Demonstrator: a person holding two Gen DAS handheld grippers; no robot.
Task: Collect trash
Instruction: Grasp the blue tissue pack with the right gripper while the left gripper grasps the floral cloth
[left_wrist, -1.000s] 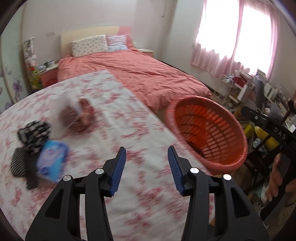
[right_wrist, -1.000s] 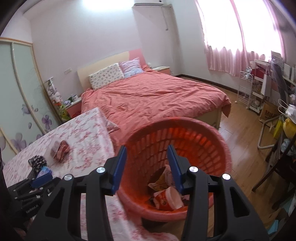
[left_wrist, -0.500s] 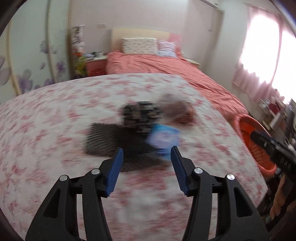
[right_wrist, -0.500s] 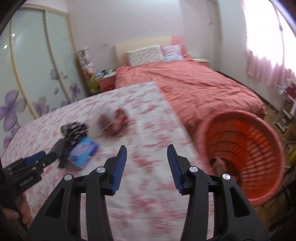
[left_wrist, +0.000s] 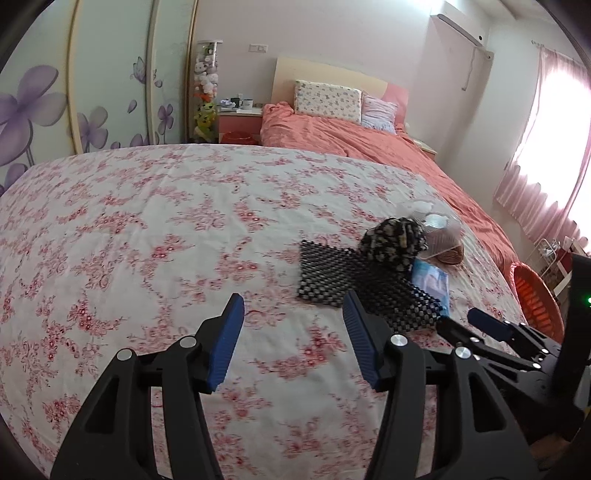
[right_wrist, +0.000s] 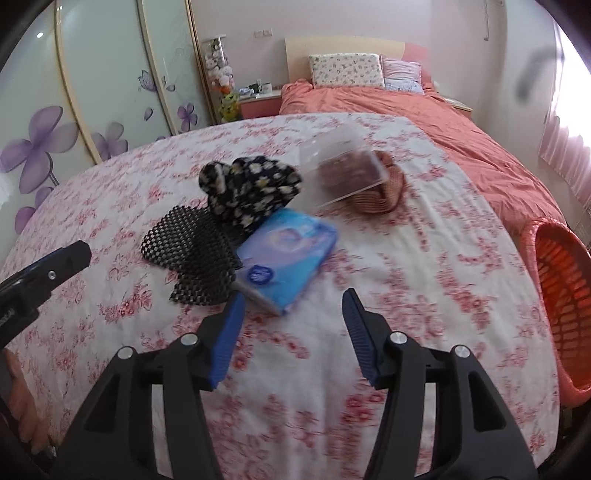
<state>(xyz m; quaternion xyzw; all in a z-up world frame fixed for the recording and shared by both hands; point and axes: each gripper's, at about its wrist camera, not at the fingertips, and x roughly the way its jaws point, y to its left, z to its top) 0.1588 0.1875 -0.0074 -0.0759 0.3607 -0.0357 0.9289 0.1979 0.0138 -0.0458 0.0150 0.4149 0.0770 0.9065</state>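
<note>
A pile lies on the floral-clothed table (right_wrist: 424, 266): a blue tissue pack (right_wrist: 288, 254), a black mesh mat (right_wrist: 192, 251), a black flowered cloth (right_wrist: 251, 188), and a clear plastic box (right_wrist: 343, 170) over a small woven basket (right_wrist: 384, 192). My right gripper (right_wrist: 293, 310) is open and empty, just short of the tissue pack. My left gripper (left_wrist: 293, 314) is open and empty, left of the mesh mat (left_wrist: 351, 280) and the flowered cloth (left_wrist: 395, 243). The orange trash basket (right_wrist: 561, 295) stands off the table's right edge; it also shows in the left wrist view (left_wrist: 535, 295).
A bed with a coral cover (left_wrist: 369, 147) lies behind the table. A wardrobe with purple flowers (left_wrist: 55, 103) fills the left wall. A nightstand (left_wrist: 240, 122) stands by the bed. A pink-curtained window (left_wrist: 546, 155) is on the right.
Both grippers have swung left, away from the orange basket and toward the pile on the table. The right one has come close to the tissue pack. Both stay open.
</note>
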